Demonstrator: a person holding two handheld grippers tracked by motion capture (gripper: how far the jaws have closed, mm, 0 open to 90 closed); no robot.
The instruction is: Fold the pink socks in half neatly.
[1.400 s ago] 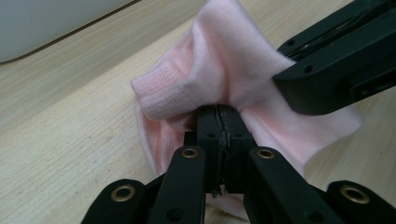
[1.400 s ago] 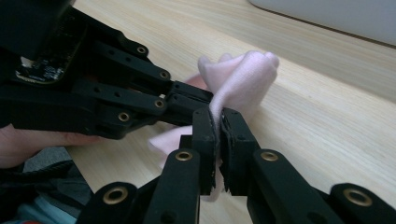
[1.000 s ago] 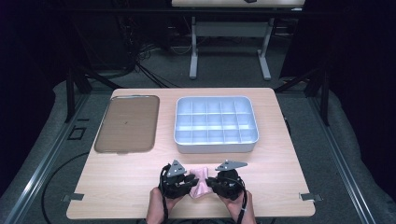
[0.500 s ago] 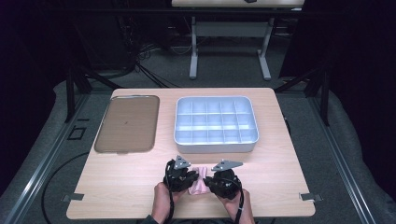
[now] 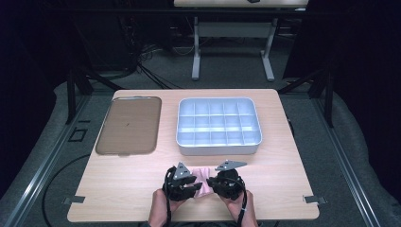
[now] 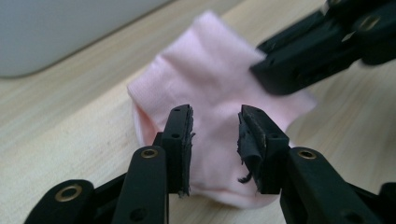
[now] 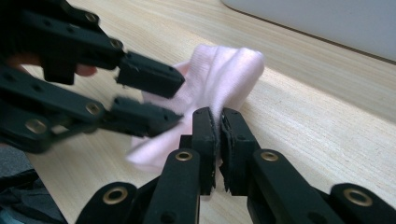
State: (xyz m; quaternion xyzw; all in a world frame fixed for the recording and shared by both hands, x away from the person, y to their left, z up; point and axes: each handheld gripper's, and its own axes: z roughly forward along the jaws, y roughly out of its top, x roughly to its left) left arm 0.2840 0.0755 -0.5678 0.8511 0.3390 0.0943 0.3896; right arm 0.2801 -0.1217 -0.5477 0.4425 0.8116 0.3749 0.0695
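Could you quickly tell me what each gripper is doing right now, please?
Left gripper: open, jaws above the pink cloth.
Right gripper: shut on the pink cloth.

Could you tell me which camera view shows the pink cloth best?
The left gripper view: the pink cloth lies spread beyond the open left gripper. In the right gripper view it bunches, pinched by the right gripper. The high view leaves a small patch between both grippers.

Two black claws are seen, the left claw [image 5: 183,182] and the right claw [image 5: 226,180]. A grey three-cornered plate is fixed on top of each. Brass-coloured rivets are set in the black arms. Torn black pads [image 6: 248,140] are stuck inside the jaws. Black cables trail back.
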